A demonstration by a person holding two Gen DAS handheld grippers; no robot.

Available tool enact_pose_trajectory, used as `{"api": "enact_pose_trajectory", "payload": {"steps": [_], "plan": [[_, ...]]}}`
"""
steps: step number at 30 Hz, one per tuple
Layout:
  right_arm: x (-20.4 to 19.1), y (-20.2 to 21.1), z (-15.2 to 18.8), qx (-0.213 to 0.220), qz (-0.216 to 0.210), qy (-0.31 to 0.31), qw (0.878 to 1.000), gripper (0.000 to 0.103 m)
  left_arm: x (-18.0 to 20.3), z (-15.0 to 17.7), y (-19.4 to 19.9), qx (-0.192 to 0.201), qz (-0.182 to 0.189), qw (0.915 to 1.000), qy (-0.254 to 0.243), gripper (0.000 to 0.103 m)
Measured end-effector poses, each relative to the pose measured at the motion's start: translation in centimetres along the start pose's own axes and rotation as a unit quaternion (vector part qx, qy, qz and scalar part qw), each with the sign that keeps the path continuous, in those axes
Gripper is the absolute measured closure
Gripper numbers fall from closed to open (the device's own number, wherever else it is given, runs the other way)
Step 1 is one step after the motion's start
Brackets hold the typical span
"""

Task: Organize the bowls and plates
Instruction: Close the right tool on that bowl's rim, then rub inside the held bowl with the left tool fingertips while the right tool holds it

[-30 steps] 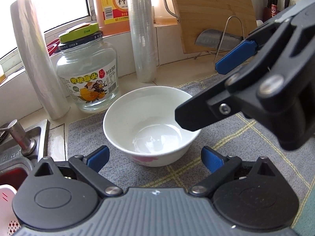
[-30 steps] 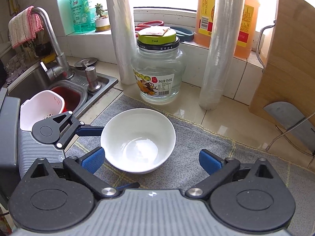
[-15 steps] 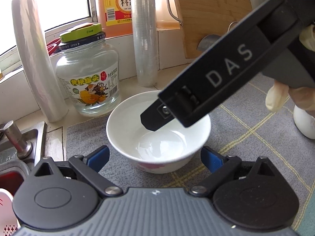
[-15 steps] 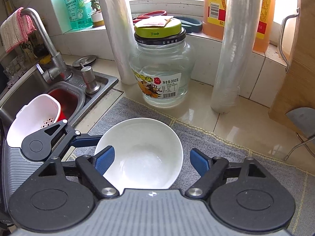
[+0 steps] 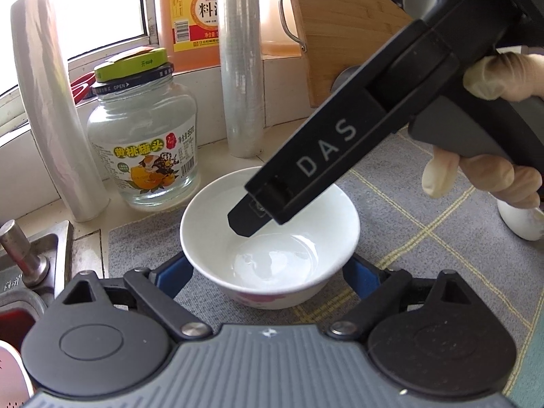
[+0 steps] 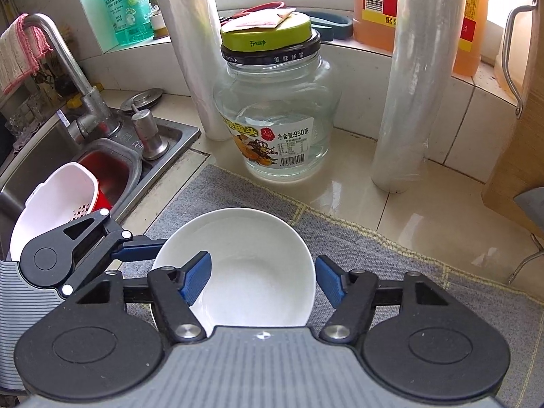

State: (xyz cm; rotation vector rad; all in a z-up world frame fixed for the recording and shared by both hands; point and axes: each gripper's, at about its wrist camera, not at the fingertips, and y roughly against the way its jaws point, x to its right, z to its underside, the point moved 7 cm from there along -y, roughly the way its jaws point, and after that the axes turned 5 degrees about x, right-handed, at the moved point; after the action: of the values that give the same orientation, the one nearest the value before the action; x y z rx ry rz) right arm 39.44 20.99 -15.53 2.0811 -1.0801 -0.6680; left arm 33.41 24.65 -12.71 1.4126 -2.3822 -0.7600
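White bowl (image 6: 251, 268) sits on the grey mat (image 6: 391, 258) near the glass jar (image 6: 277, 115). The right tongs (image 6: 260, 280) have dropped lower, one pad now inside the rim, still unclenched. The left tongs (image 5: 268, 273) stay spread around the bowl.

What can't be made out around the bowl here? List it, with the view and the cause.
- Left wrist view: the far inner wall of the bowl is covered by the right gripper.
- Right wrist view: the bowl's near rim is hidden behind the gripper body.
- Left wrist view: the white object beyond the gloved hand is cut off at the frame's right edge.
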Motion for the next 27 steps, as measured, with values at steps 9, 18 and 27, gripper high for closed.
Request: {"api": "enact_pose_trajectory", "payload": {"steps": [9,18,27], "plan": [[0.1,0.0,0.0,-0.001,-0.002,0.0,1.0,0.037,-0.1,-0.3,0.1,0.001,0.009,1.0,-0.001,0.009],[-0.1,0.2,0.1,-0.002,0.0,0.001,1.0,0.037,0.2,-0.4,0.2,-0.005,0.008,0.9999,-0.01,0.009],[-0.5,2.2,0.7,0.005,-0.006,-0.016,1.0,0.037,1.1,-0.8,1.9,-0.013,0.018,0.9995,-0.02,0.009]]}}
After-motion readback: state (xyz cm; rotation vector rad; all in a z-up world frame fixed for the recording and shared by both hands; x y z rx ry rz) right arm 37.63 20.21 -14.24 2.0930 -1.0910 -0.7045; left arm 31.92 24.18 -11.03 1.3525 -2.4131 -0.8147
